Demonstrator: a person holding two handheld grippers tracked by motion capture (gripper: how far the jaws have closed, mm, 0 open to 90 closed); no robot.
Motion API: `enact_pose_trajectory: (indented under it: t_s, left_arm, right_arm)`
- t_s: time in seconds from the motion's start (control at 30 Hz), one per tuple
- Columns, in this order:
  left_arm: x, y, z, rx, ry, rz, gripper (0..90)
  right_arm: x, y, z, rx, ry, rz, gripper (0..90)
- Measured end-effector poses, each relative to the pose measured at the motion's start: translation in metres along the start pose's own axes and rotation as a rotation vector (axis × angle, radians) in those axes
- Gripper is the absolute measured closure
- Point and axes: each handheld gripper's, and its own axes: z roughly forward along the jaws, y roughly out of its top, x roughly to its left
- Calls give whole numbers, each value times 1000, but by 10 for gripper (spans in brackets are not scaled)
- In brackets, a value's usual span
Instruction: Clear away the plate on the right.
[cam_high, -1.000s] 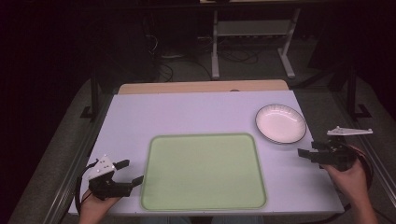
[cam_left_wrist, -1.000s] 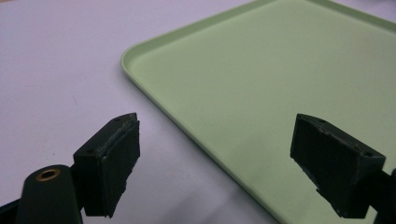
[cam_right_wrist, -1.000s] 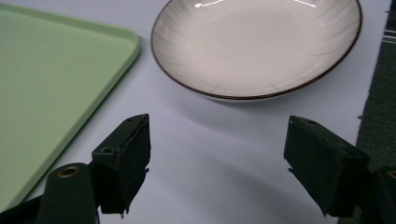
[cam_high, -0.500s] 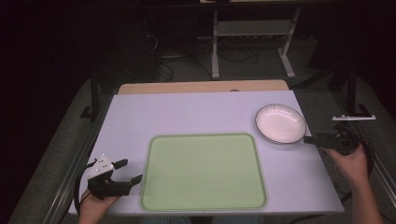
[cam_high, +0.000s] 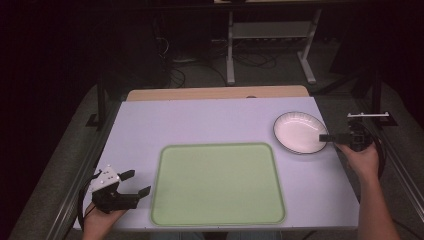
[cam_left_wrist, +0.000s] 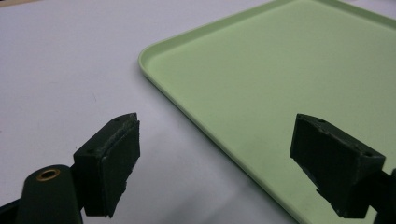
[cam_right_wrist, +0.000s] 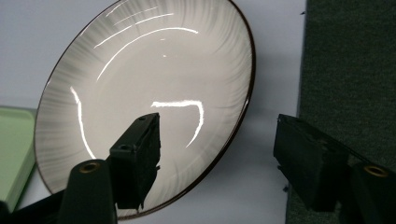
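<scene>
A pale green tray (cam_high: 218, 184) lies flat on the near middle of the white table (cam_high: 200, 120). A white plate with a dark rim (cam_high: 299, 132) rests at the table's right side. My right gripper (cam_high: 325, 137) is open at the plate's near right edge; in the right gripper view one jaw hangs over the plate (cam_right_wrist: 144, 93) and the other stands outside its rim. My left gripper (cam_high: 137, 183) is open just left of the tray, low over the table. The left gripper view has the tray's corner and rim (cam_left_wrist: 196, 116) running between the jaws, which hold nothing.
The table's right edge drops to dark carpet (cam_right_wrist: 350, 60) just beyond the plate. A wooden strip (cam_high: 215, 93) runs along the table's far edge. Metal stand legs and cables (cam_high: 270, 50) sit on the floor behind it.
My right gripper has moved forward and left, from the table's right edge up to the plate's rim. The left gripper has barely shifted.
</scene>
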Motion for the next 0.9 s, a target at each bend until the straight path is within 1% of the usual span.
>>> enact_pose_trajectory:
  t_s: [0.07,0.13,0.17,0.2,0.27,0.33,0.47,0.53,0.57,0.63,0.77,0.83,0.87,0.9]
  left_arm:
    - [0,0,0,1,0,1,157]
    - [0,0,0,1,0,2,157]
    - [0,0,0,2,-1,2,157]
    - [0,0,1,2,-1,2,157]
    - [-1,0,1,4,-2,4,157]
    - [-1,0,1,5,-1,6,157]
    - [-1,0,1,7,-2,8,158]
    - [-1,0,2,7,-4,10,159]
    - [-1,0,2,7,-4,10,160]
    - [-1,0,2,6,-4,9,160]
    - [-1,0,2,5,-5,9,160]
    - [-1,1,1,6,-5,12,160]
    - [-1,1,1,6,-5,12,160]
    - [-1,1,1,3,-6,12,160]
  right_arm:
    - [-3,3,2,6,1,33,338]
    - [-6,6,3,10,5,77,385]
    - [-9,7,3,11,14,106,400]
    - [-10,8,3,7,21,121,421]
    - [-13,9,4,11,40,169,467]
    - [-15,10,5,19,44,196,494]
    - [-16,10,11,50,48,223,530]
    - [-17,9,14,58,65,241,579]
    - [-18,9,15,65,66,257,599]
    - [-18,8,17,70,67,270,619]
    - [-18,9,20,67,79,298,709]
    - [-17,9,21,68,76,298,746]
    - [-17,9,21,68,76,298,746]
    - [-16,10,23,76,59,297,783]
